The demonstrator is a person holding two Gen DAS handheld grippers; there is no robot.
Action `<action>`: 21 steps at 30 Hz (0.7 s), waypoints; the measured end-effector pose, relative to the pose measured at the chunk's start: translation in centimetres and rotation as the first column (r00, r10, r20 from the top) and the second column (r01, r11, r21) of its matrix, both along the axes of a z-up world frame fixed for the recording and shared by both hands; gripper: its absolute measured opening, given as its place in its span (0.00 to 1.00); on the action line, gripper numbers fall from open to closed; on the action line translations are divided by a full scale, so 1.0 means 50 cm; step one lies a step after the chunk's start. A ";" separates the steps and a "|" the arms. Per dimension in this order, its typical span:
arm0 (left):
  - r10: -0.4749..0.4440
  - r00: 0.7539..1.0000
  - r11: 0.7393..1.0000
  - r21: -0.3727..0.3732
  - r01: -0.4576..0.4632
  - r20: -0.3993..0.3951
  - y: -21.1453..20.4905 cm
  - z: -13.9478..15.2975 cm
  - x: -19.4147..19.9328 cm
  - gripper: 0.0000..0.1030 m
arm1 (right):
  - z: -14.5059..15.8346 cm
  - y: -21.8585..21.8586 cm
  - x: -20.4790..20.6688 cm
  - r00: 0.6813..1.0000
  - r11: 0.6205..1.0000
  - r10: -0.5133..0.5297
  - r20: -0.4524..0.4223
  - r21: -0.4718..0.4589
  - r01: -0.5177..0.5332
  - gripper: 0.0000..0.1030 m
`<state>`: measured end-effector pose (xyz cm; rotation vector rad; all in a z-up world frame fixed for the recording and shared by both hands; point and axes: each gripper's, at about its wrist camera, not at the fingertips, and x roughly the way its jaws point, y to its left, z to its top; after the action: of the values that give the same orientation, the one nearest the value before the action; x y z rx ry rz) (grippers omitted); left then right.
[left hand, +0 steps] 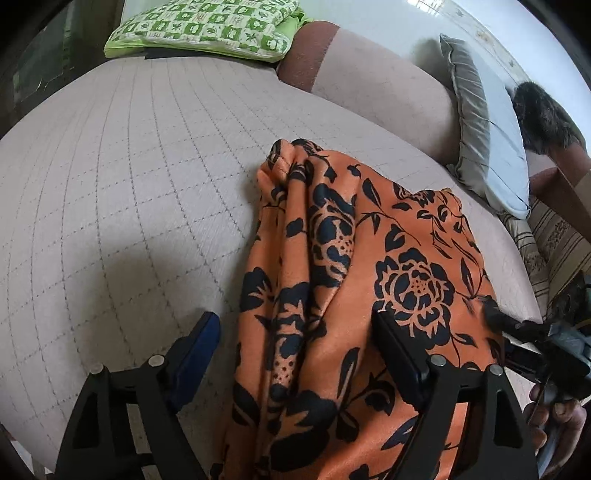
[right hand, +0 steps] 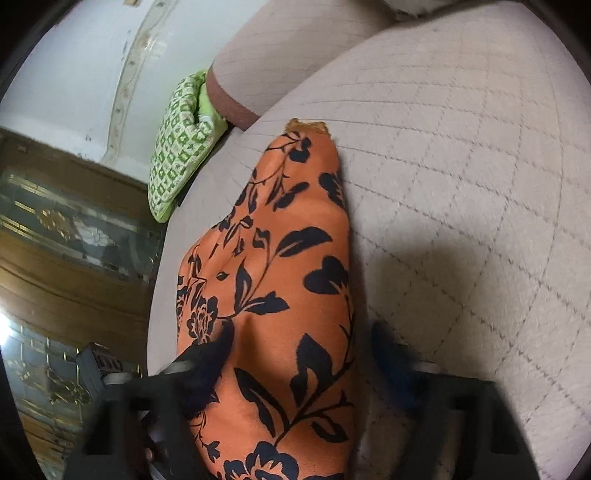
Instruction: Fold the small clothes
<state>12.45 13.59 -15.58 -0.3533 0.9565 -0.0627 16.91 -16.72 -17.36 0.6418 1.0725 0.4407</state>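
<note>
An orange garment with black flower print (left hand: 354,280) lies bunched on the quilted beige sofa seat (left hand: 129,177). My left gripper (left hand: 295,332) is open, its jaws wide apart astride the near end of the garment, blue pad on the left, black finger on the right. The right gripper shows at the garment's right edge in the left wrist view (left hand: 495,314). In the right wrist view the garment (right hand: 288,266) runs between my right gripper's (right hand: 303,339) spread fingers; it is open.
A green checked cushion (left hand: 207,29) lies at the far end of the seat, also in the right wrist view (right hand: 177,147). A grey and white pillow (left hand: 487,125) leans on the backrest (left hand: 388,92). A wooden cabinet (right hand: 66,266) stands beyond the seat edge.
</note>
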 end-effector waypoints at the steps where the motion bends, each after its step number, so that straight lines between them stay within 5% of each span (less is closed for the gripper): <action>1: 0.000 1.000 1.000 0.001 0.000 0.001 0.000 0.000 -0.002 0.83 | 0.002 0.006 0.000 1.000 1.000 0.006 0.003 -0.022 -0.006 0.38; 5: 0.000 1.000 1.000 0.014 0.000 0.005 0.003 0.001 -0.004 0.84 | 0.017 0.014 0.005 0.999 0.998 0.032 0.007 -0.058 -0.032 0.42; 7: 0.002 1.000 1.000 0.012 -0.002 0.004 0.000 -0.002 -0.001 0.84 | 0.033 -0.004 0.012 1.000 1.000 0.009 0.030 0.006 -0.009 0.71; 11: 0.003 1.000 1.000 0.020 -0.003 0.005 -0.003 -0.001 -0.002 0.84 | 0.038 -0.055 0.052 0.989 0.983 -0.138 0.044 0.126 0.131 0.79; 14: -0.001 1.000 1.000 0.020 0.001 0.006 -0.004 0.000 -0.001 0.84 | -0.025 -0.047 0.119 0.993 0.979 -0.101 -0.062 0.173 0.110 0.79; 16: -0.002 1.000 1.000 0.018 0.002 0.007 -0.003 0.000 -0.002 0.84 | -0.039 -0.019 0.140 0.995 0.986 -0.046 -0.085 0.154 0.059 0.28; 19: 0.002 1.000 1.000 0.012 -0.002 0.008 -0.002 -0.002 0.000 0.84 | 0.021 0.016 0.124 0.998 0.999 -0.035 0.057 -0.005 0.035 0.28; 21: 0.001 1.000 1.000 0.025 -0.001 0.008 -0.006 -0.001 0.001 0.85 | -0.006 0.021 0.132 0.999 0.997 -0.033 0.006 -0.072 0.033 0.38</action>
<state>12.52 13.29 -15.65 -0.3304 0.9486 -0.0515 23.49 -15.67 -17.66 0.5934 1.0674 0.3728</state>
